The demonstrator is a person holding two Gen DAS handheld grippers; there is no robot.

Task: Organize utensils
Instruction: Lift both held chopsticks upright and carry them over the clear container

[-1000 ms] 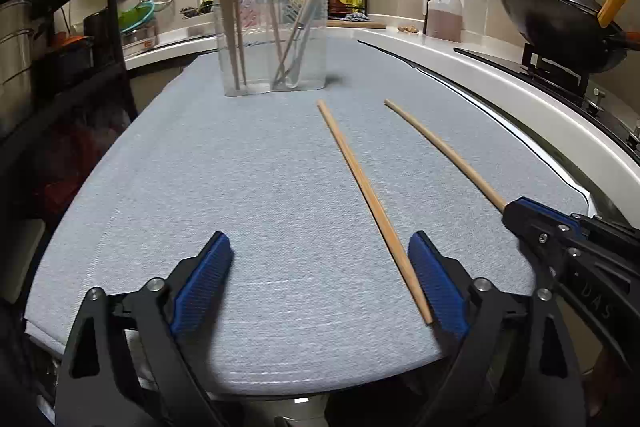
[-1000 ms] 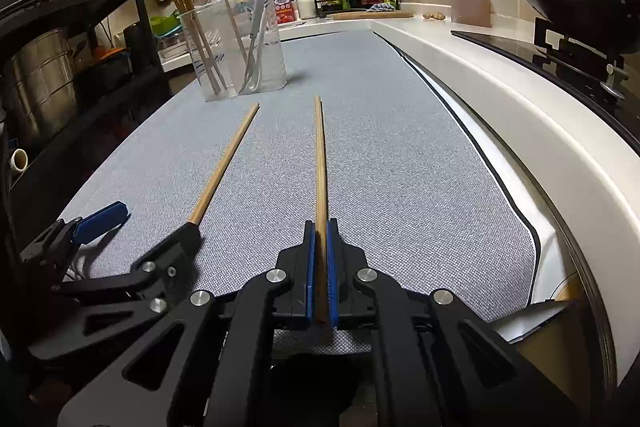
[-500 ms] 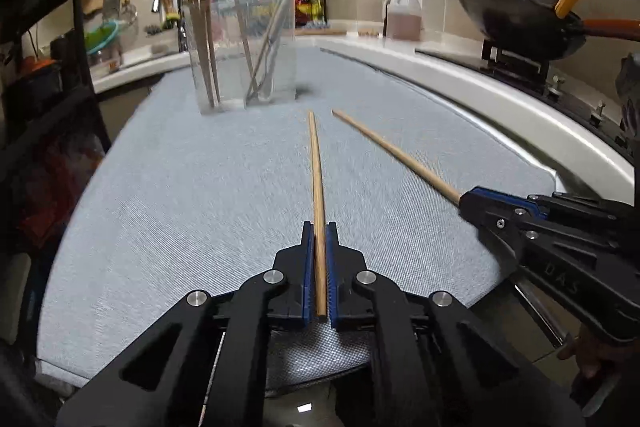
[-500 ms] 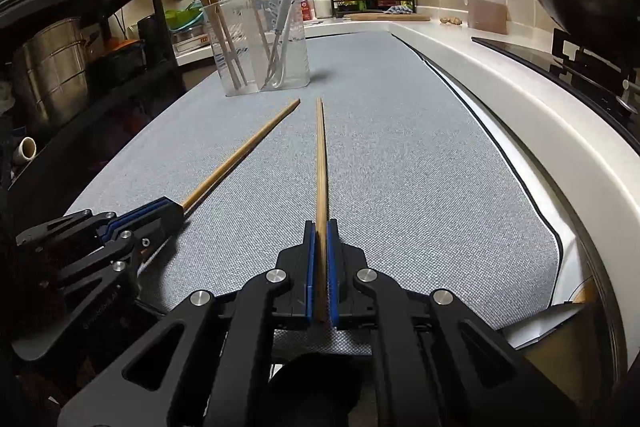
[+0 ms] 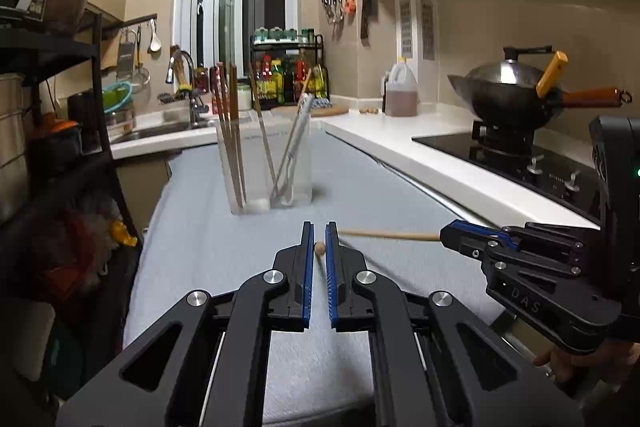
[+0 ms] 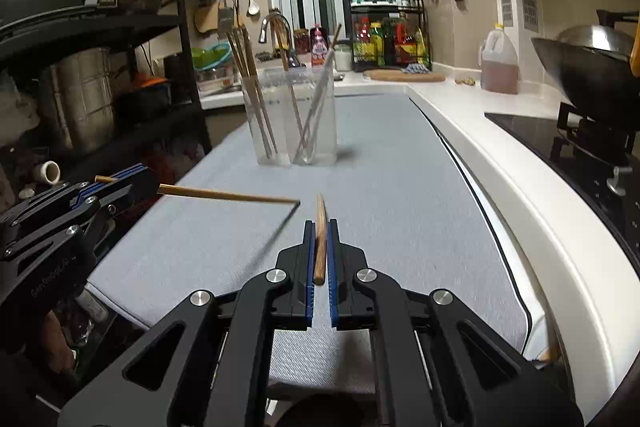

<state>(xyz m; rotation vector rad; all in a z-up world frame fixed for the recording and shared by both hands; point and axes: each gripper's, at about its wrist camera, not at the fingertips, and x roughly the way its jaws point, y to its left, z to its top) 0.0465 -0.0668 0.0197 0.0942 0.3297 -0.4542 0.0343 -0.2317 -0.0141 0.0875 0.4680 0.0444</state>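
My left gripper [image 5: 319,227] is shut on a wooden chopstick [image 5: 319,247], which I see end-on between the blue pads, lifted off the grey mat [image 5: 224,251]. To its right, my right gripper [image 5: 445,237] grips a second chopstick [image 5: 384,234] that points left in the air. In the right wrist view that right gripper [image 6: 320,225] is shut on its chopstick [image 6: 320,223]. The left gripper [image 6: 154,183] is at the left there, and its chopstick [image 6: 228,195] reaches toward the middle. A clear container [image 5: 268,167] [image 6: 294,119] with several chopsticks and utensils stands ahead on the mat.
A wok [image 5: 508,99] sits on the stove at the right, beyond the white counter edge [image 5: 440,171]. An oil jug [image 5: 400,91], a bottle rack [image 5: 288,75] and a sink tap [image 5: 180,63] line the back. A black shelf unit [image 5: 60,107] stands close on the left.
The left gripper went from open beside a lying chopstick to shut on it. Both grippers then rose, lifting their chopsticks off the mat into the air.
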